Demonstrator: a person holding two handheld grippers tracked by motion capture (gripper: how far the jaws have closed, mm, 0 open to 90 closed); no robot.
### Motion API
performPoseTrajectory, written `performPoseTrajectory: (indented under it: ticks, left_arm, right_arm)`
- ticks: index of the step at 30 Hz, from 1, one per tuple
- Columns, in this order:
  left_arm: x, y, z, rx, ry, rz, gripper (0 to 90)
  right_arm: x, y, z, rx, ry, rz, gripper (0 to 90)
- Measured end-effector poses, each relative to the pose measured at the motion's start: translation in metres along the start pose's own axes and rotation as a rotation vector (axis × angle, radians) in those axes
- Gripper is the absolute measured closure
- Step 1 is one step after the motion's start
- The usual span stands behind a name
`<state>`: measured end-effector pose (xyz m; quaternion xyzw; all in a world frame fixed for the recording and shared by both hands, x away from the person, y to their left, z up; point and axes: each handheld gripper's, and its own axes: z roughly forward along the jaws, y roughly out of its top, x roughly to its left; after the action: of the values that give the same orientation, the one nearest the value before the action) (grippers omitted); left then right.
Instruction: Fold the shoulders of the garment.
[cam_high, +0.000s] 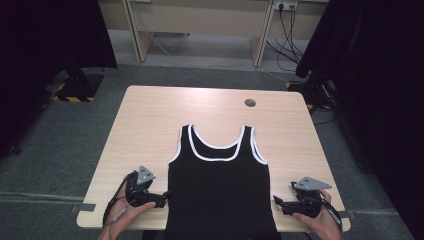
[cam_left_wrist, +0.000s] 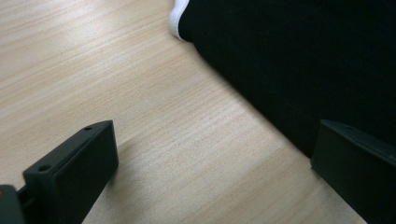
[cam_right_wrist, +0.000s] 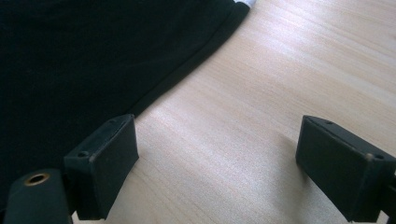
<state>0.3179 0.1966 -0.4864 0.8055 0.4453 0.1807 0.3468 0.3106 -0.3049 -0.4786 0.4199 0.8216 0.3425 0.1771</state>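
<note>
So I've got both tools parked at the near edge of the table (cam_high: 150, 107), one either side of the black tank top (cam_high: 217, 192), which is lying flat with the straps pointing away from me and the hem hanging off the near edge.

Left gripper (cam_high: 162, 197): jaws wide apart, nothing in them. In the left gripper view the side seam of the top runs diagonally just ahead, and one jaw sits right at the fabric edge while the other is over bare wood.

Right gripper (cam_high: 278, 202): same deal, spread wide and empty. In the right gripper view the top's edge passes just beside one jaw, the other stands well clear on the wood.

I reckon the step here is grabbing both side edges low down. To do it well I'd keep each tool low and nearly flat, slide the table-side jaw under the seam so it catches both layers, then close. I'd match both sides so the fabric doesn't skew, and watch for pinching just the top layer.
</note>
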Motion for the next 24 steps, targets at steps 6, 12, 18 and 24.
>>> performPoseTrajectory:
  ticks: [6, 12, 18, 24]
  left_arm:
    - [0.0010, -0.0003, -0.0007, -0.005, -0.002, -0.010, 0.0]
    - [0.0013, 0.0004, -0.0011, -0.014, -0.012, -0.013, 2.4]
    - [0.0004, 0.0028, -0.0033, -0.027, -0.023, -0.012, 2.4]
    - [0.0008, 0.0069, -0.0026, -0.029, -0.029, -0.002, 2.5]
  right_arm:
    - [0.0000, 0.0000, 0.0000, 0.000, 0.000, 0.000, 13.5]
    - [0.0000, 0.0001, 0.0000, 0.001, 0.000, 0.000, 13.4]
    - [-0.0001, 0.0001, 0.0000, 0.001, 0.000, 0.000, 13.4]
    - [0.0000, 0.0002, 0.0001, 0.001, 0.000, 0.000, 13.4]
